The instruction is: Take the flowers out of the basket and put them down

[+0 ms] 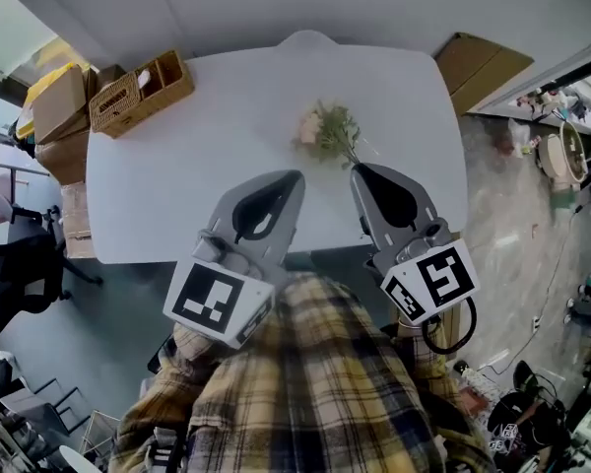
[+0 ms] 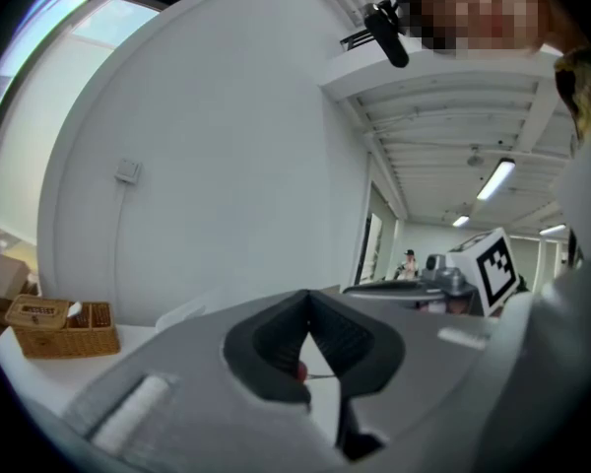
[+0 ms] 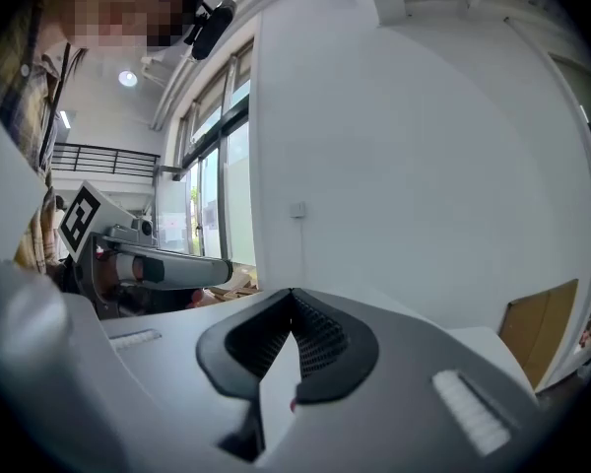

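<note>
On a white table [image 1: 167, 205] the flowers [image 1: 327, 131] lie well apart from the basket [image 1: 141, 92], likely light and fragile, best pinched by the stems, near the right hand-held gripper [image 1: 357, 168], closed and empty like the left hand-held gripper [image 1: 295, 176].

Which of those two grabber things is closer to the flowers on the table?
The right gripper: its tip sits at the stem ends of the flowers; the left gripper ends farther left.

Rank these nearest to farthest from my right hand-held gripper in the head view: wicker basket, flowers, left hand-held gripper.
1. Flowers, just ahead of the right hand-held gripper.
2. Left hand-held gripper, alongside on its left.
3. Wicker basket, far off at the left.
</note>
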A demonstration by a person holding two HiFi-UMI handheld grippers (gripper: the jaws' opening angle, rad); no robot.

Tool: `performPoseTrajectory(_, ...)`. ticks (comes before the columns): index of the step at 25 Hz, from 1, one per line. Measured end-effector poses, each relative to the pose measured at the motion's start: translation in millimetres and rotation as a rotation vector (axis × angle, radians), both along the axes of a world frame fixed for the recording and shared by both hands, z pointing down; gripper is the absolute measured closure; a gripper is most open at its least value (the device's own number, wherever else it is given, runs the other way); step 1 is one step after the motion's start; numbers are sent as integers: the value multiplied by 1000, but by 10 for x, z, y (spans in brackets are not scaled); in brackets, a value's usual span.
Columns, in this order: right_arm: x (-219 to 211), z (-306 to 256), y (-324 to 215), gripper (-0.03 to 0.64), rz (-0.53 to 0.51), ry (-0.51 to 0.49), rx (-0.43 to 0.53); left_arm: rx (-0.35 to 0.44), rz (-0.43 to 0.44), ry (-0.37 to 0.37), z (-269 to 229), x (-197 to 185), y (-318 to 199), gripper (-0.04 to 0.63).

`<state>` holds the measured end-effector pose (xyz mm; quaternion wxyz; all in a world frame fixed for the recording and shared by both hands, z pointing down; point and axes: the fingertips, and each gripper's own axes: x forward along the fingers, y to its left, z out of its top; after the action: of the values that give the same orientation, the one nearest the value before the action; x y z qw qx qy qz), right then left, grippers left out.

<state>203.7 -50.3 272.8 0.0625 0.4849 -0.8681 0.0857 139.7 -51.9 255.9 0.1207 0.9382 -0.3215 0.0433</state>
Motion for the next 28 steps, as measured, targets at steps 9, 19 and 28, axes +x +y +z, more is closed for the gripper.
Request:
performPoseTrajectory(9, -82, 95, -422, 611, -37, 6, -32, -9, -40, -12, 48, -122, -346, 594)
performPoseTrajectory(19, 6, 342, -759, 593, -66, 36, -129, -33, -65, 3, 131, -240, -636, 594)
performPoseTrajectory(28, 63, 864, -986, 472, -116, 162, -331, -60, -69, 18, 226, -312, -766, 594)
